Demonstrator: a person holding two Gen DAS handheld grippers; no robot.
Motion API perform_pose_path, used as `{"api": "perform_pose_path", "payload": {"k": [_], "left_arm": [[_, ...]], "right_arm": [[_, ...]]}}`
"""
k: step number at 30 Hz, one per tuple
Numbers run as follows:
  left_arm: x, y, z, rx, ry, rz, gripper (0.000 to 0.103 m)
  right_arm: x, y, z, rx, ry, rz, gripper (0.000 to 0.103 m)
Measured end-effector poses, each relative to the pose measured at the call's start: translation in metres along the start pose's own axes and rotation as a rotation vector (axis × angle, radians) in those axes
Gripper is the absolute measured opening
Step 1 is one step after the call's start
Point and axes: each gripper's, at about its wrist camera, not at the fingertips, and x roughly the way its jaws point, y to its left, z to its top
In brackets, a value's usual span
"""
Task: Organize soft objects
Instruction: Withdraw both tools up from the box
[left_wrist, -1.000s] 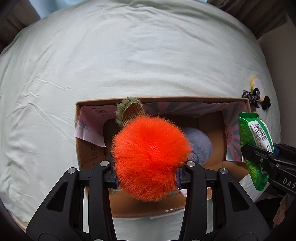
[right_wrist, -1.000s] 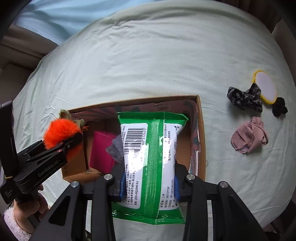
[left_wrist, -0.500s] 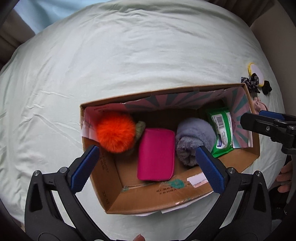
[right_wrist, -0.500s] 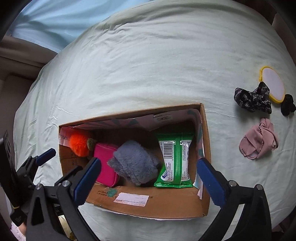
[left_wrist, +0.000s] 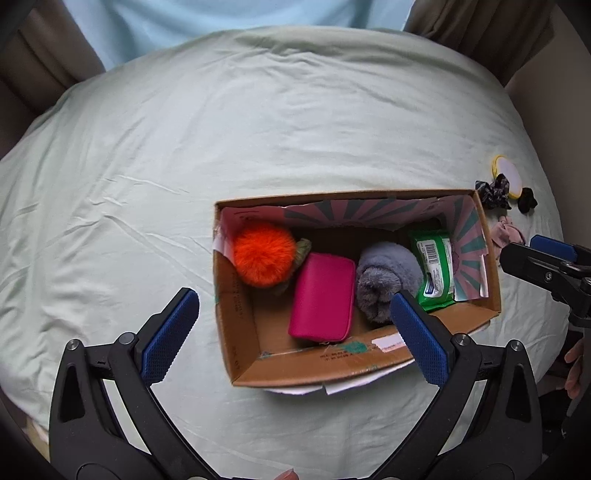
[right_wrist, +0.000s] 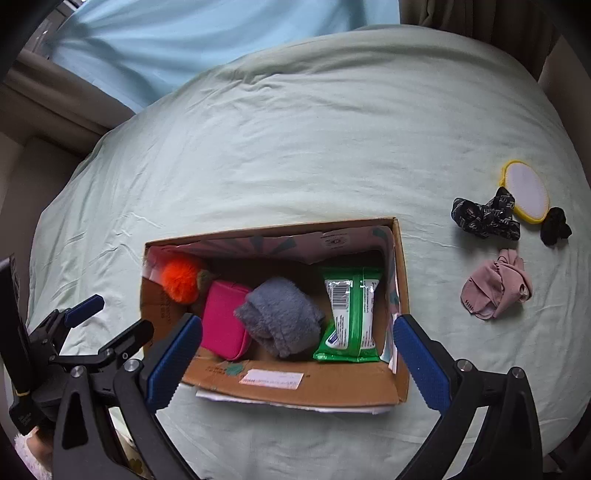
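Seen from the left wrist, the left gripper (left_wrist: 293, 326) hangs above the near edge of the open brown cardboard box (left_wrist: 236, 332), its blue-padded fingers (left_wrist: 168, 334) spread wide and holding nothing. Inside the box lie, left to right, a fluffy orange pompom (left_wrist: 263, 255), a flat pink zip pouch (left_wrist: 322, 297), a rolled grey plush cloth (left_wrist: 384, 282) and a green wet-wipes pack (left_wrist: 434, 275).

From the right wrist, the right gripper (right_wrist: 297, 360) also hovers over the box's near wall (right_wrist: 332, 387), fingers (right_wrist: 421, 365) wide apart and empty. On the pale green bedsheet (right_wrist: 295, 147) to the right, well apart from the box, lie a crumpled pink fabric piece (right_wrist: 496, 290), a black patterned scrunchie (right_wrist: 484, 218) and a yellow-rimmed round pad (right_wrist: 526, 190).
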Motion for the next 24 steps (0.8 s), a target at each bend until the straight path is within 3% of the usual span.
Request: {"api": "perform_pose_path", "payload": {"k": [3,16,24], "left_arm": [[-0.018,-0.001,-0.008,0.006,-0.025,0.032,0.103],[-0.105,-0.009,-0.052,-0.012,-0.154,0.045,0.103],[-0.163,-0.027,-0.081,-0.053,-0.248,0.033,0.103]], "right_arm": [[-0.019,0.005,-0.008,-0.019,-0.035,-0.001,0.103],[-0.117,0.034,-0.055,-0.151,-0.210,-0.095,0.103],[-0.186,0.023,-0.091,-0.150,-0.356,-0.159,0.103]]}}
